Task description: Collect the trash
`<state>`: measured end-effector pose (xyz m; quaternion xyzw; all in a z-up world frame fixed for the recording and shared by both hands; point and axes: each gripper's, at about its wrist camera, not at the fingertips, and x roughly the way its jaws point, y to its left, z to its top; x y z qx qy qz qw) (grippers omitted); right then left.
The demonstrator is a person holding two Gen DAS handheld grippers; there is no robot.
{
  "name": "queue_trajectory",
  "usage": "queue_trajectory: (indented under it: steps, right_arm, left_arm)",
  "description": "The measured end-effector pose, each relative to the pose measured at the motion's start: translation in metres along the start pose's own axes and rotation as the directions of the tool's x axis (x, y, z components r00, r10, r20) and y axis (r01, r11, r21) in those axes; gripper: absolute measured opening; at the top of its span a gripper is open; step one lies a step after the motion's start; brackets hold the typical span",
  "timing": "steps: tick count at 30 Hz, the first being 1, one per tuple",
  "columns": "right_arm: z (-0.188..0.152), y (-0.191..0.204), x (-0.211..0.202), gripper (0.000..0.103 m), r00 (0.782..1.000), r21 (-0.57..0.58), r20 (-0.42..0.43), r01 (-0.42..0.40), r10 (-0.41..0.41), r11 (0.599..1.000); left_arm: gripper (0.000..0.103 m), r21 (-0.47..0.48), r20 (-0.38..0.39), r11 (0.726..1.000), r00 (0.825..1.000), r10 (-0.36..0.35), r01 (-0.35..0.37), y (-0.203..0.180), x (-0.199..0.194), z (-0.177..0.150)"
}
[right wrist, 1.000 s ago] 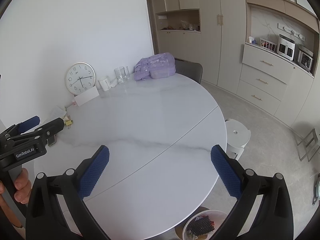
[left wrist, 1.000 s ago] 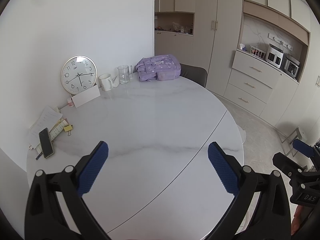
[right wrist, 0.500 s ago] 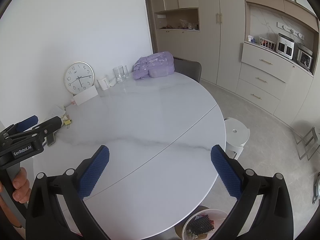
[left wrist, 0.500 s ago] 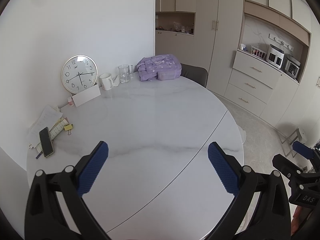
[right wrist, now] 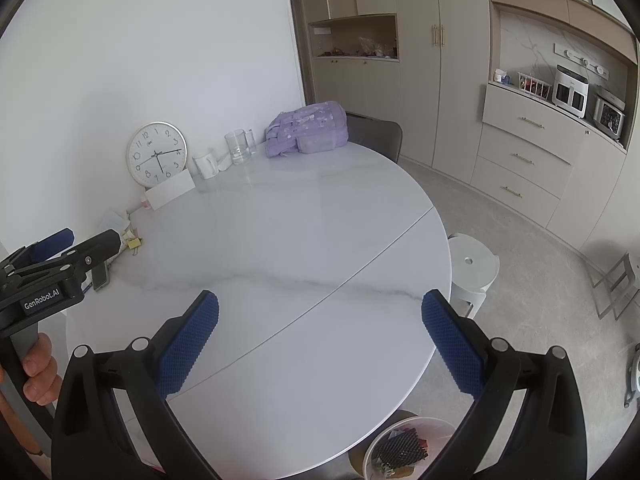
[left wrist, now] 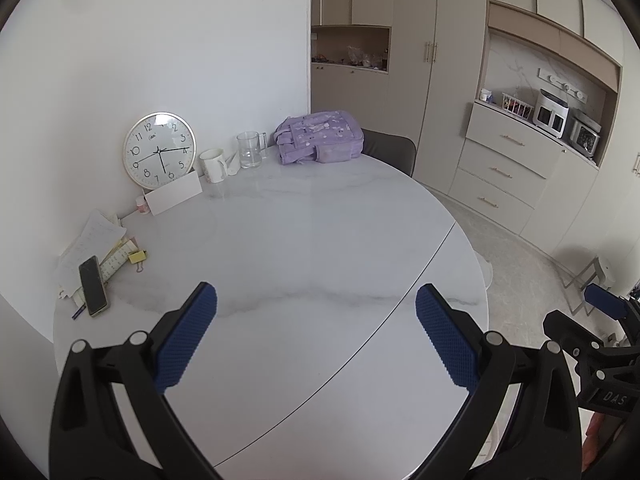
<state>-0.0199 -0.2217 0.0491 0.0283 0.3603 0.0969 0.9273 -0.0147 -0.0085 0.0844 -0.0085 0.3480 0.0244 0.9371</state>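
Note:
My left gripper (left wrist: 316, 300) hangs open over the near part of a round white marble table (left wrist: 320, 240), with nothing between its blue pads. Open and empty too, my right gripper (right wrist: 320, 304) hovers above the table's (right wrist: 300, 232) front edge. Each gripper shows in the other's view: the right gripper (left wrist: 572, 308) at the far right, the left gripper (right wrist: 90, 238) at the far left, held by a hand (right wrist: 38, 372). A white trash bin (right wrist: 404, 448) with dark scraps inside stands on the floor under the near table edge. Loose papers (left wrist: 92, 236) lie at the table's left side.
Along the wall stand a clock (left wrist: 159, 151), a white card (left wrist: 174, 198), a white mug (left wrist: 212, 165), a glass jug (left wrist: 250, 149) and a purple backpack (left wrist: 320, 136). A phone (left wrist: 93, 286) and a yellow clip (left wrist: 138, 257) lie by the papers. A white stool (right wrist: 474, 268) stands right of the table.
Almost nothing. Both grippers stay open and the views drift only slightly.

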Motion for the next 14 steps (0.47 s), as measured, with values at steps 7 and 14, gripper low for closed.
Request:
queue_trajectory:
  steps: [7, 14]
  right_arm:
    - [-0.0017, -0.0018, 0.0004, 0.101, 1.0, -0.001, -0.001, 0.0, 0.0, 1.0]
    - [-0.0011, -0.0018, 0.0006, 0.101, 1.0, 0.001, -0.002, 0.0, 0.0, 1.0]
  left_arm:
    - [0.096, 0.02, 0.004, 1.0, 1.0, 0.002, -0.002, -0.0041, -0.0001, 0.0013]
    - [0.096, -0.001, -0.02, 1.0, 1.0, -0.008, 0.008, -0.0007, 0.0038, 0.0016]
